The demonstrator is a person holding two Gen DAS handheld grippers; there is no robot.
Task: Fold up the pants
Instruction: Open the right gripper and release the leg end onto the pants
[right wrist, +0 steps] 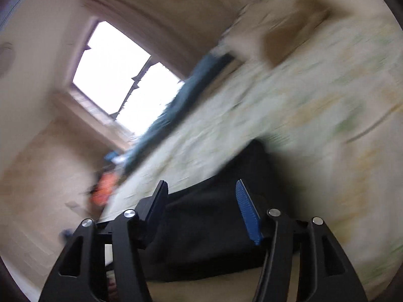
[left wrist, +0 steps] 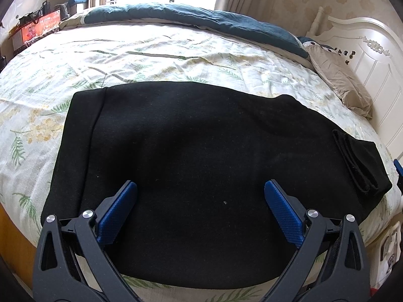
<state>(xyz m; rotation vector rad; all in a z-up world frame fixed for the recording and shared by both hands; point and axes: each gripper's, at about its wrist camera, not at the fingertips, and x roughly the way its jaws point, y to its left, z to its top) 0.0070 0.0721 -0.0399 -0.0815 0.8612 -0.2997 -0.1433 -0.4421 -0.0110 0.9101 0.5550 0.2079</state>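
Across the middle of the bed point(left wrist: 156, 50), the black pants point(left wrist: 191, 151) are lying folded into a broad flat slab, running from about 9 o'clock to 3 o'clock in the left wrist view. Floral sheet is showing bare beyond them toward 12 o'clock, as far as the blue quilt point(left wrist: 201, 17) bunched under the window, and more bare sheet is spreading out at 9 o'clock. At 3 o'clock the white headboard point(left wrist: 372, 50) and a beige pillow point(left wrist: 340, 83) are closing in near the pants' end, while the near edge of the pants is sitting close to the bed's edge at 6 o'clock. The cloth is looking smooth and lint-flecked, with a seam line down the 9 o'clock side and a narrow doubled cuff or band lying on top at 3 o'clock. The left gripper point(left wrist: 200, 191) is hovering over the pants with its blue pads wide apart and nothing between them. The right wrist view is badly motion-blurred and tilted; the right gripper point(right wrist: 201, 191) is showing its fingers apart, with dark pants behind the gap and no cloth pinched.
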